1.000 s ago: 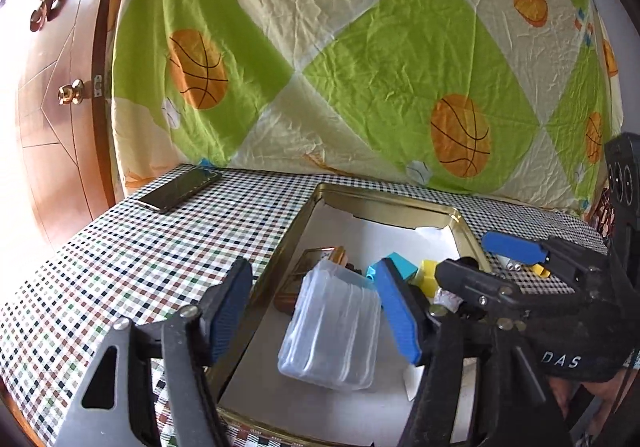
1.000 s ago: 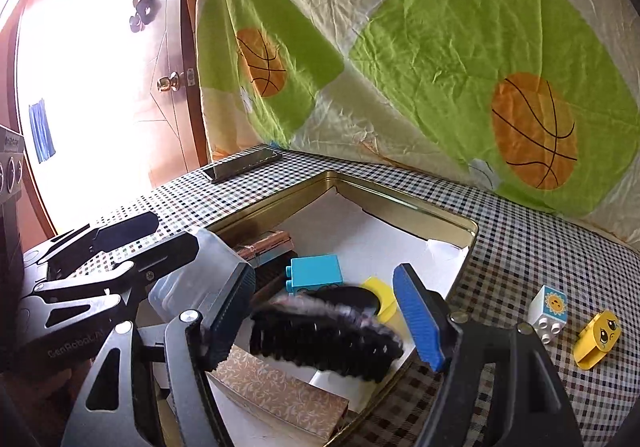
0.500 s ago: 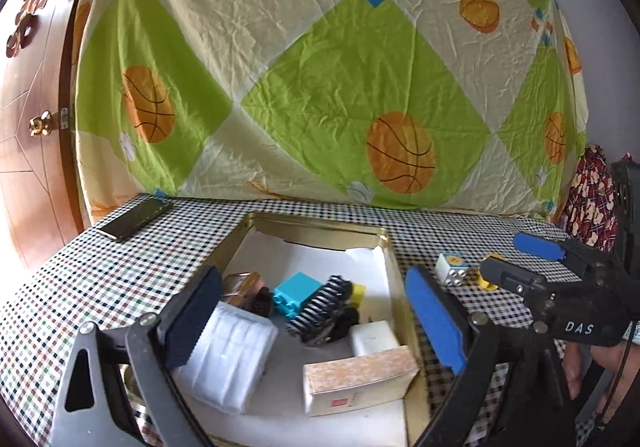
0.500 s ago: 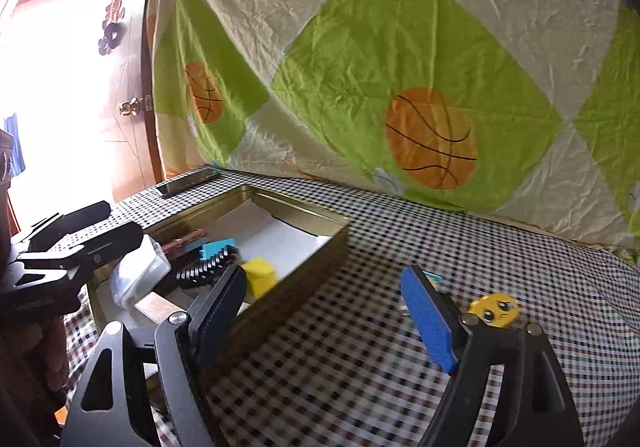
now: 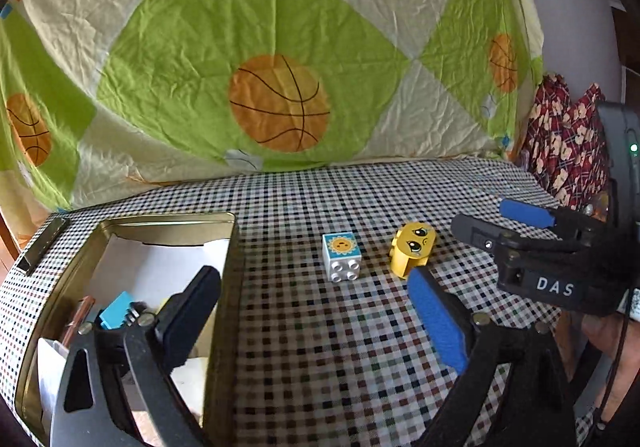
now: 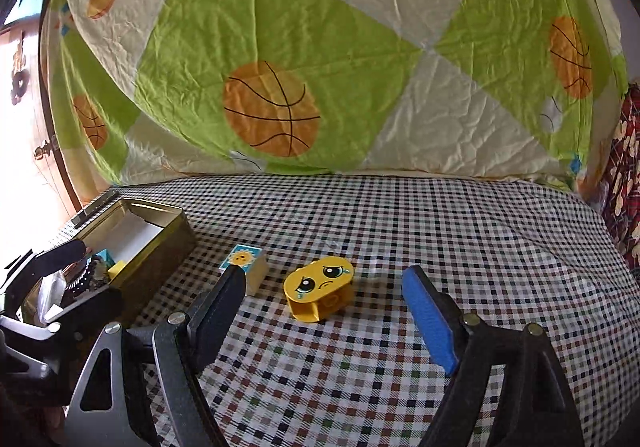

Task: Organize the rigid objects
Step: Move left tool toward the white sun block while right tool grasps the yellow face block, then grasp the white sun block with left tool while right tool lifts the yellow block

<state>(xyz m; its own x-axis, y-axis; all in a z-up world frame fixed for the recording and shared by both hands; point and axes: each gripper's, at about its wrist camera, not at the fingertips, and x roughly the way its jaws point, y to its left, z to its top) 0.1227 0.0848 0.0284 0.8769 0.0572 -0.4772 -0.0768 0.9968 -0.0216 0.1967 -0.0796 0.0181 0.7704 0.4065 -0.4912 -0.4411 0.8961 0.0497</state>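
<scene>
The right claw (image 6: 322, 307) is closest to us in its own view. Its jaws have just been opening, they stand wide apart, and nothing is between them. Just past them lies the yellow face block (image 6: 320, 289), tipped on its side on the checked worktop (image 6: 460, 239). It looks a bit sad, with a tear by one eye. It lines up with the gap of this claw.

The left claw (image 5: 316, 311) is wide too. Its jaws have also just been opening, and they hold nothing. One dark finger hangs over the gold tin (image 5: 226, 287), and the blue pad sits near the yellow block. Between them, farther out, stands the white sun block (image 5: 341, 257), with its round studs facing us.

The tin sits to the left on the worktop. Inside it are some things that are put away, like a blue block (image 5: 116, 309) and white paper (image 5: 156, 267). A dark flat thing (image 5: 40, 245) lies beyond the tin, near the edge.

Behind it all hangs a big sheet with basketballs (image 5: 280, 103).

I think the step now is reaching for the last two blocks. Next, each claw needs to go forward and down over its block, with one jaw on each side, and then squeeze. The yellow one is round, so it may roll away if pushed.
</scene>
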